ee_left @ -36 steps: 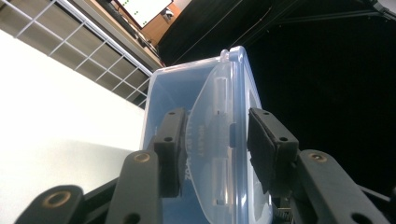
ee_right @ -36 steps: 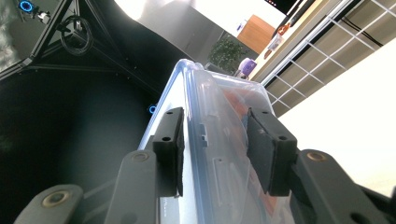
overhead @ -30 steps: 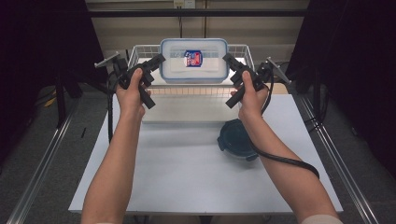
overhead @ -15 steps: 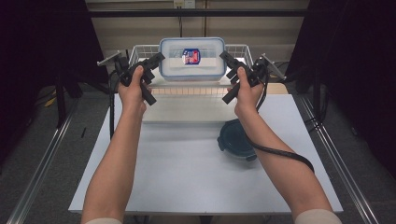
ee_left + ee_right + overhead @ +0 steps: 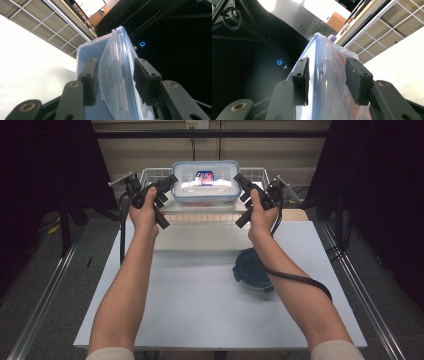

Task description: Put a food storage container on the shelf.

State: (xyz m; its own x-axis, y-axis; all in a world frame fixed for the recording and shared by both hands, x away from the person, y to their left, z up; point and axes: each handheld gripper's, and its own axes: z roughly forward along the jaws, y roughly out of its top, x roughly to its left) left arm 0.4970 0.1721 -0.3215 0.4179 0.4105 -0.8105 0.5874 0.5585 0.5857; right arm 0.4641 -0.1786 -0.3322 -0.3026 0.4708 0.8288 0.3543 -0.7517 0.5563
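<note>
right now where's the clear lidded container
In the high view the clear lidded container is at the far middle, over the white wire basket, between the left gripper and the right gripper.

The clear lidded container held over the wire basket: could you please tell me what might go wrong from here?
1. The clear container hangs between the left tongs and right tongs by its end latch flaps alone; one could slip or unclip.
2. In both gripper views one pad stands off the plastic, so the hold looks loose.
3. It may catch the wire basket rim.

Lab rig — black curtains [image 5: 45,175], railed white table [image 5: 200,295]
</note>
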